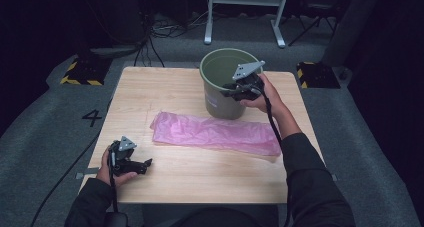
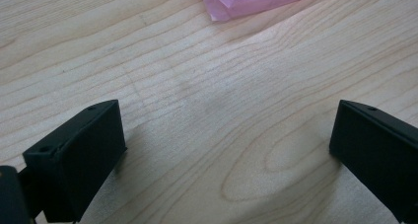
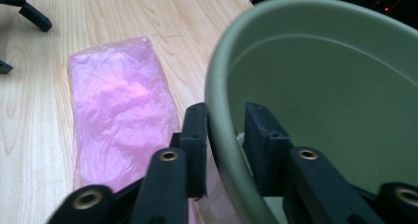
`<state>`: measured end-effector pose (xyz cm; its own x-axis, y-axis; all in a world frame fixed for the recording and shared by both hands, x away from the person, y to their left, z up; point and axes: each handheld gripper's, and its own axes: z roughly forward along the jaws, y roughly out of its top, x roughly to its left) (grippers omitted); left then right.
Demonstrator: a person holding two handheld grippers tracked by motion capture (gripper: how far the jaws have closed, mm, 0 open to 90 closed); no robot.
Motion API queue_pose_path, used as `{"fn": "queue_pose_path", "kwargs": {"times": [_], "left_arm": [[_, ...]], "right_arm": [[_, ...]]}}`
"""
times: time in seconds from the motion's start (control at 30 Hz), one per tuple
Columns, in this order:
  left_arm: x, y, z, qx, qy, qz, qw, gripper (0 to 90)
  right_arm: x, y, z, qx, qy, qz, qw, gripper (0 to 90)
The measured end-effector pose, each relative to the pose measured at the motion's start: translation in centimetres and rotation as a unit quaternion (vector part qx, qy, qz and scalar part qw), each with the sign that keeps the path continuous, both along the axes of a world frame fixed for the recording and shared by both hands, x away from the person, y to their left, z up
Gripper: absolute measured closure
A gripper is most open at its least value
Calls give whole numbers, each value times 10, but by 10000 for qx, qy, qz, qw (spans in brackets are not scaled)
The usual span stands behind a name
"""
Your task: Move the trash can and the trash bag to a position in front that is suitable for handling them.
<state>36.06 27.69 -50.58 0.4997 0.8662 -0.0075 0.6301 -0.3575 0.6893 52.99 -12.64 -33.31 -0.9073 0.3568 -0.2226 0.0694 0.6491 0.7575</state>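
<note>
Black jaws of my right gripper (image 3: 224, 135) pinch the green bucket (image 3: 315, 86) wall, one inside, one outside; I see that grip clearly here. From above, my left gripper (image 1: 142, 165) rests wide open beside the pink bag (image 1: 215, 133); a floor marking reads "4".

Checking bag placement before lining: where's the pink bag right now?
In the high view the pink bag lies flat mid-table, just in front of the green bucket, whose rim the right gripper clamps.
</note>
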Motion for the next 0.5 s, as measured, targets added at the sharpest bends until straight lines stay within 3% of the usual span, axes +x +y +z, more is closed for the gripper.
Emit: {"fn": "queue_pose_path", "kwargs": {"times": [0.1,0.17,0.5], "left_arm": [[0,0,0,-5,1,1,10000,3],[0,0,0,-6,0,3,10000,3],[0,0,0,7,-2,1,10000,3]], "right_arm": [[-5,4,1,-70,-57,119,9999,792],[-10,7,3,-156,-167,134,9996,789],[-36,17,3,-192,-242,513,9982,792]]}}
